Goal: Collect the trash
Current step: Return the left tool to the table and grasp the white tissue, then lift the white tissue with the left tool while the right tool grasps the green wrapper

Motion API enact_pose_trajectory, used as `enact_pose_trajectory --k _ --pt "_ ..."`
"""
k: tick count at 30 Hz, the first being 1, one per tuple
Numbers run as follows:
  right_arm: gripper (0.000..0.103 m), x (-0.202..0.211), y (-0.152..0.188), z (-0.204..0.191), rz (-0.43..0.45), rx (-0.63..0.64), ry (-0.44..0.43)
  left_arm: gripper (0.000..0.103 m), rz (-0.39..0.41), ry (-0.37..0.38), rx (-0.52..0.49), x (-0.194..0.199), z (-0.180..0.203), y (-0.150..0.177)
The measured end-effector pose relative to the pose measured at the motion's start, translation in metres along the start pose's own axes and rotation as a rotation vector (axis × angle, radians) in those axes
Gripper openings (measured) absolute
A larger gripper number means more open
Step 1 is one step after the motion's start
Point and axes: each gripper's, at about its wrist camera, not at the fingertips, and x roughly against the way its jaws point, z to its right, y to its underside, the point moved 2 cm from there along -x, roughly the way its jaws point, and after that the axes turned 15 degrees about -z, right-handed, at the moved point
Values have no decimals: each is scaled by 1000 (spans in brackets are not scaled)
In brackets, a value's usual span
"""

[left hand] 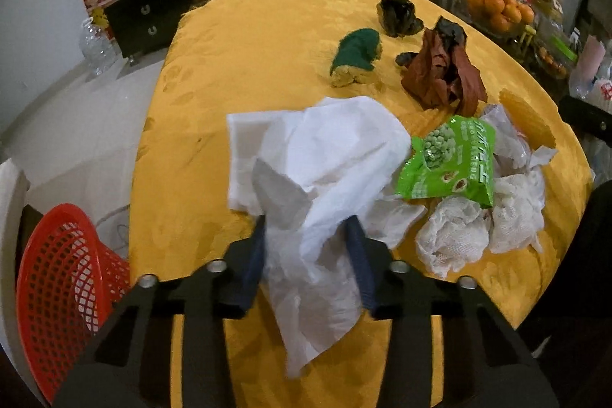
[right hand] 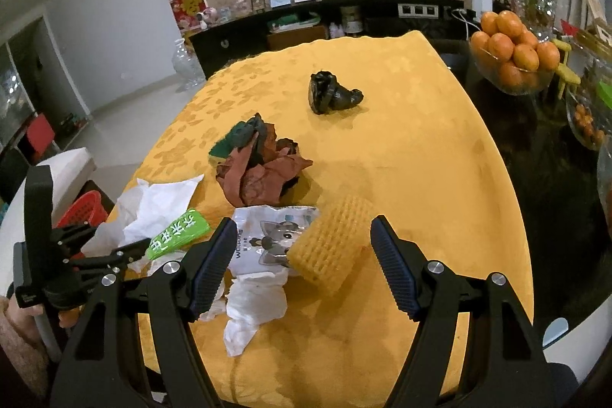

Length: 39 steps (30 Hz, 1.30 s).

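Your left gripper (left hand: 310,236) jaws are pinching the white tissue (left hand: 321,155) above the table's near edge; it is drooping loosely and could slip before reaching the red basket (left hand: 65,289). Your right gripper (right hand: 302,266) jaws are hanging spread around the yellow sponge (right hand: 329,243), risking a nudge.

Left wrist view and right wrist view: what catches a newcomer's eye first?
A big white tissue bunched between the left gripper jaws, above the yellow tablecloth. Beside it lies a green snack bag; the red basket waits off the table's left edge. The right gripper hangs open.
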Motion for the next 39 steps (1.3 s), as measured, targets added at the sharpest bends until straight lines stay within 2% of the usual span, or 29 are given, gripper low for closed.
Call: enact_pose_trajectory --k 4,14,22,28,32,39 --pt "70 1 0 3 7 -11 4 21 3 31 55 4 -11 1" --pt "70 6 2 0 26 11 -10 20 89 52 165 38 -34 13" --pt "70 1 0 -58 13 188 -75 20 148 37 249 60 -56 21" --pt "70 -17 -11 -106 -37 341 -99 20 161 31 257 65 -62 24" --pt "70 -40 -19 -113 -101 356 -120 20 172 32 264 68 -66 27" --pt "70 -69 -14 -110 -166 384 -97 20 183 34 269 70 -68 27"
